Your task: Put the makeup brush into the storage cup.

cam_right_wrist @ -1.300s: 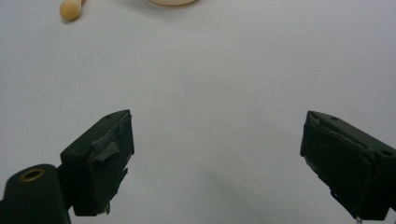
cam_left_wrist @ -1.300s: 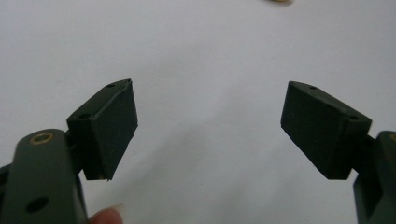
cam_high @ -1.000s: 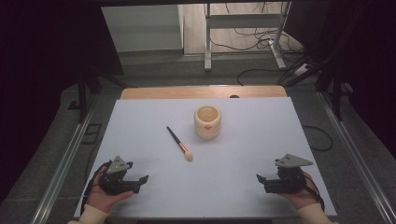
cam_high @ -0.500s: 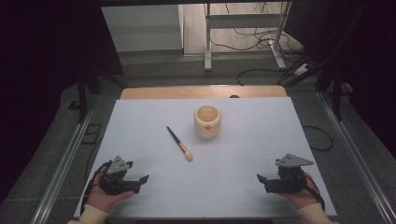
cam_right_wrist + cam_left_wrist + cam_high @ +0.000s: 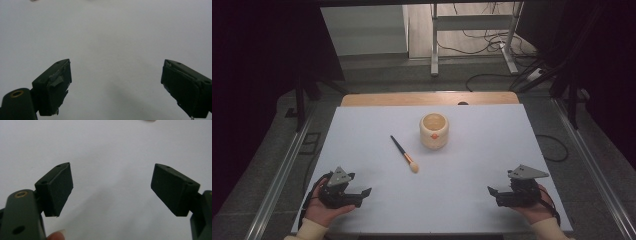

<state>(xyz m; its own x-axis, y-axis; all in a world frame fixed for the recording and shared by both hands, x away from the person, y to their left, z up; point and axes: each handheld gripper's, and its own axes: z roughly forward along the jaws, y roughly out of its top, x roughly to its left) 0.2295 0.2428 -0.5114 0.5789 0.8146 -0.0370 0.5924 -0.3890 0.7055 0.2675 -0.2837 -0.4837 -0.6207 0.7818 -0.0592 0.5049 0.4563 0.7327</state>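
So the setup is a white table top (image 5: 472,200) with exactly two loose things on it: one makeup brush (image 5: 405,154) and one small cream-coloured pot (image 5: 433,131).

The brush lies flat near the middle, black handle pointing away and to the left, pale bristle head toward the person's side. The pot stands upright just to the right of it and a bit farther back, open at the top, with a little orange mark on its front. The two are near each other but not touching.

Two grippers, one per hand, both down at the near edge and well apart from each other and from the brush and pot. The left gripper (image 5: 362,192) sits in the left hand (image 5: 323,210) at the near-left corner, tips pointing inward to the right. The right gripper (image 5: 493,190) sits in the right hand (image 5: 537,206) at the near-right corner, tips pointing inward to the left. Each one has a grey three-cornered plate on top.

In both gripper views the two black jaws are spread wide with nothing but bare white surface between them. The right gripper's pads (image 5: 59,82) look scuffed, with bits peeling.
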